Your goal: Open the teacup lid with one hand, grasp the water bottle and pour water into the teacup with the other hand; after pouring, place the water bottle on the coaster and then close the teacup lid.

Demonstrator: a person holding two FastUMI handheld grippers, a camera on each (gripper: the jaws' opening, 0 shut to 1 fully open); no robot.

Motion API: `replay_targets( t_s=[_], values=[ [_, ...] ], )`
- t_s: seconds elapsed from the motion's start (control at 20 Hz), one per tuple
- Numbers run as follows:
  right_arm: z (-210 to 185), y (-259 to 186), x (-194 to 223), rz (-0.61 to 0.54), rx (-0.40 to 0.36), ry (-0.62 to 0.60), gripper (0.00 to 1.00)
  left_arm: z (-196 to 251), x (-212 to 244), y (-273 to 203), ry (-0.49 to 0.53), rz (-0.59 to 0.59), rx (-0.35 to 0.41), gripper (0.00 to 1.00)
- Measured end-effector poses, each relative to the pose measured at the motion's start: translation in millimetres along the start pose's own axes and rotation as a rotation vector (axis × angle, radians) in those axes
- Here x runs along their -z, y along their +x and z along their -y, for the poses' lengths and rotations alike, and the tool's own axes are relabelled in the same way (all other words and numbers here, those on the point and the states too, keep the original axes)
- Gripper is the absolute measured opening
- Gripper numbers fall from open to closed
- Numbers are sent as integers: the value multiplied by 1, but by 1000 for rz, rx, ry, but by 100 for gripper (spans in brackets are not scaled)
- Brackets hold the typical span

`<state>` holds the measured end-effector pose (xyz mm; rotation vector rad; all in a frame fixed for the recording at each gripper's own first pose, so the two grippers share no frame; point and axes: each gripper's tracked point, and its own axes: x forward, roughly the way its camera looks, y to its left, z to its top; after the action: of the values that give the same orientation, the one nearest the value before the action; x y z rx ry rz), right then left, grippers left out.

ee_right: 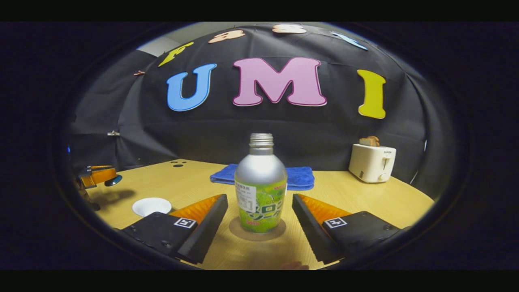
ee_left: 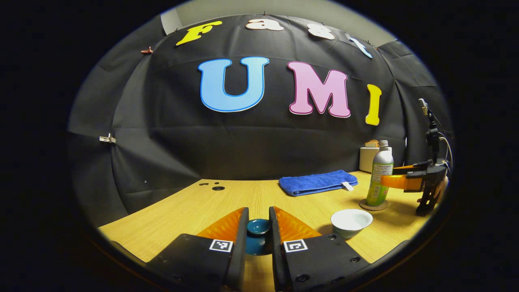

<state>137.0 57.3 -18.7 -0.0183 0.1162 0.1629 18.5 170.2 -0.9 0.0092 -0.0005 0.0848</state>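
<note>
Bottle (ee_right: 260,190) stands on coaster (ee_right: 257,230) between wide-open jaws.

It was a staged recording booth rather than a real home, for black cloth (ee_right: 284,129) clipped up as walls enclosed a wooden surface (ee_right: 365,194) on which household props stood: a white toaster (ee_right: 372,163) and a folded blue towel (ee_left: 316,182).

The left hand-held gripper's fingers (ee_left: 242,227) hide most of the teacup lid (ee_left: 258,227); the water bottle (ee_right: 260,188) covers the coaster's (ee_right: 235,229) middle.
</note>
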Motion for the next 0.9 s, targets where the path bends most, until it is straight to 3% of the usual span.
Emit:
replay_targets(
  t_s=[0.2,0.5,0.65,0.9],
  values=[
    [6,-31,5,-3,11,54,98,18,0,-6,0,1,13,31],
    [11,-74,-24,127,40,-42,98,59,-2,-5,-4,5,85,31],
    [8,-79,-19,131,23,-6,98,86,-6,2,-30,-8,143,31],
    [13,-76,-4,109,27,-21,98,127,-14,14,11,-35,217,31]
  ],
)
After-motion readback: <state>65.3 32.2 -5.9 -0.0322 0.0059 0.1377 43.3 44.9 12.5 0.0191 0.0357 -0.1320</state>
